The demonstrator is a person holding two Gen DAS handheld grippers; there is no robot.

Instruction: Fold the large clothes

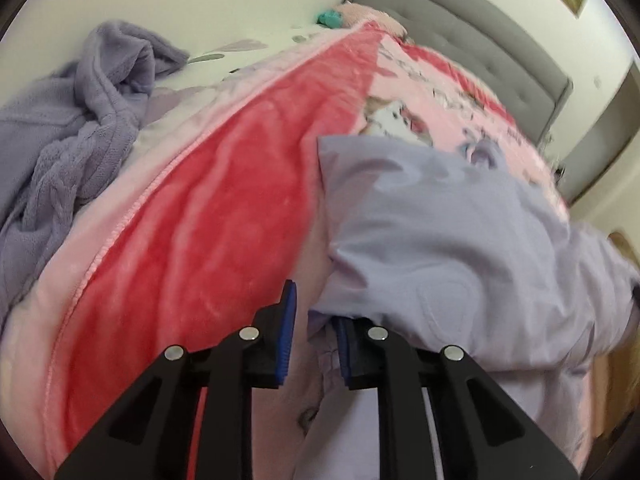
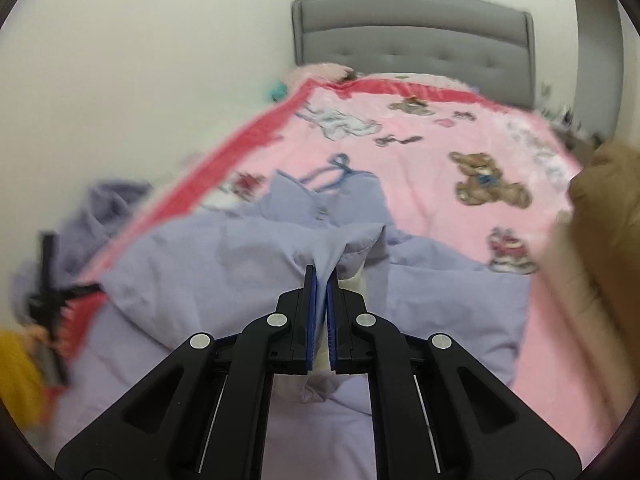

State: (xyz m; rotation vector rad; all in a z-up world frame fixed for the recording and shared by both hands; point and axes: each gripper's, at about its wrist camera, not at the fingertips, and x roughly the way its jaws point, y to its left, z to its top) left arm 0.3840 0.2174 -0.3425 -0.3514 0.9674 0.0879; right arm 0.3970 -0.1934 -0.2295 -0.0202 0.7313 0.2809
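In the right wrist view, the right hand-held gripper (image 2: 321, 280) is seen closest, with its two blue pads (image 2: 311, 320) pressed together on a pinched fold of the lilac garment (image 2: 224, 256). The cloth is squeezed between them and a small bit hangs out below. The garment is spread on the pink teddy-bear blanket (image 2: 432, 160) on the bed, with thin blue straps (image 2: 334, 174) shown at its far end. The left hand-held gripper (image 2: 52, 300) is seen blurred at the left edge.

In the left wrist view, the left hand-held gripper (image 1: 312, 320) is held with its pads apart. The edge of the lilac garment (image 1: 448, 248) is draped over the right pad (image 1: 343, 352), and the left pad (image 1: 289, 328) is bare. Beside the garment, the red band of the blanket (image 1: 224, 184) is seen. Farther left, a purple knitted sweater (image 1: 76, 128) is left in a crumpled heap. At the far end, the grey padded headboard (image 2: 412, 40) is seen against the white wall (image 2: 160, 60).
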